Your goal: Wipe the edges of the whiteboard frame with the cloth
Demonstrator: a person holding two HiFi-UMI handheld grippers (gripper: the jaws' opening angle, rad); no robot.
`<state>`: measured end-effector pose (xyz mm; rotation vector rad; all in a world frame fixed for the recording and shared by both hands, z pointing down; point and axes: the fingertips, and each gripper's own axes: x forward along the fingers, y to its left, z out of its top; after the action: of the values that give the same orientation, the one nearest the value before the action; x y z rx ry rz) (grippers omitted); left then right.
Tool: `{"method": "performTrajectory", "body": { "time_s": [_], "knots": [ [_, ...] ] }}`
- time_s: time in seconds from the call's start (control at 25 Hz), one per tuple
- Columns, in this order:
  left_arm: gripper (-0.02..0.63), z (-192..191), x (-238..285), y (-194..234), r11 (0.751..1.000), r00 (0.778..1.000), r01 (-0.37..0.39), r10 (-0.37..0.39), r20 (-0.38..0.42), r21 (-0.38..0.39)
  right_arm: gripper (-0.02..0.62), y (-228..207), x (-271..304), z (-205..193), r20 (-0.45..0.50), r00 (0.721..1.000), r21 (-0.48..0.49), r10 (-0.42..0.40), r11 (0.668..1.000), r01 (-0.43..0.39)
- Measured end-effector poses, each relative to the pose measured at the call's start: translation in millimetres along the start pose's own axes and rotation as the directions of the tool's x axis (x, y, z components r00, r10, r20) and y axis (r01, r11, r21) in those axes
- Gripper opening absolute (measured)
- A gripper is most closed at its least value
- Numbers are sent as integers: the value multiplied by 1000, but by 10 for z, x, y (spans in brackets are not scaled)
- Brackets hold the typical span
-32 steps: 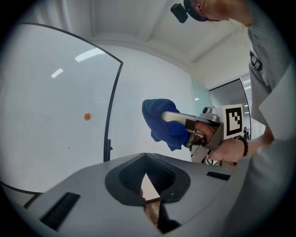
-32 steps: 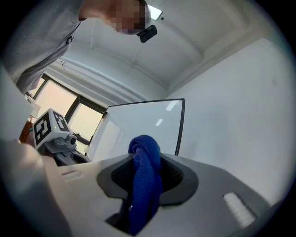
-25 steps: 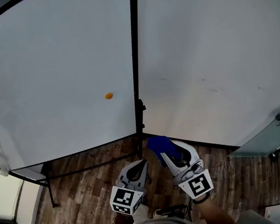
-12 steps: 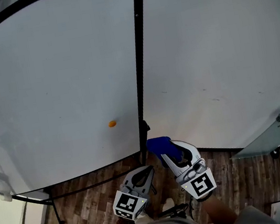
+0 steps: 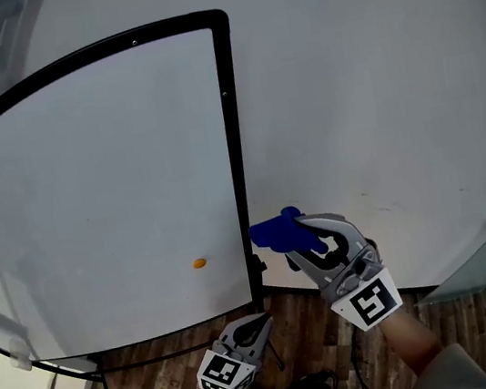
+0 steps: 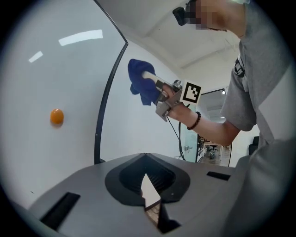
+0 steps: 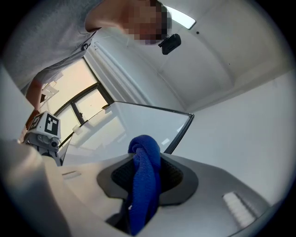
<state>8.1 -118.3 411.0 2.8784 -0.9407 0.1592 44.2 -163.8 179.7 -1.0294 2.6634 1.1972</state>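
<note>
We count one whiteboard [image 5: 94,186], one black frame [image 5: 235,144] around it, one orange dot [image 5: 199,264] on its face and one blue cloth [image 5: 275,232]. We count two grippers, a left gripper [image 5: 254,327] and a right gripper [image 5: 310,239].

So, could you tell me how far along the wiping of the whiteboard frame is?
Done: the right tongs are shut on the blue cloth. In hand: the cloth is held at the lower part of the frame's right edge; contact can't be confirmed. Left: nothing shows any edge wiped yet, so the top edge and the others remain. The left tongs hang shut and empty.
</note>
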Motion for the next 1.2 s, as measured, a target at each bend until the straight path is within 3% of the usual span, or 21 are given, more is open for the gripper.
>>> {"method": "performTrajectory", "body": {
  "time_s": [0.12,0.28,0.44,0.64,1.2],
  "knots": [
    [8,10,27,32,1000,1000,-5,6,-15,9,126,-389,187,322,68,997,-58,31,998,-27],
    [8,9,49,28,999,999,-7,8,-39,33,126,-907,400,753,164,986,-31,41,999,-36],
    [8,38,66,17,999,999,-8,10,-39,40,126,-1264,610,1061,197,979,-79,50,996,-35],
    [8,100,126,-23,999,999,1,1,-40,50,126,-1653,846,1285,243,968,-42,64,998,-55],
    [8,117,169,13,999,1000,-10,11,-20,38,126,-2051,1374,1506,173,983,-150,57,988,-31]
  ]
}}
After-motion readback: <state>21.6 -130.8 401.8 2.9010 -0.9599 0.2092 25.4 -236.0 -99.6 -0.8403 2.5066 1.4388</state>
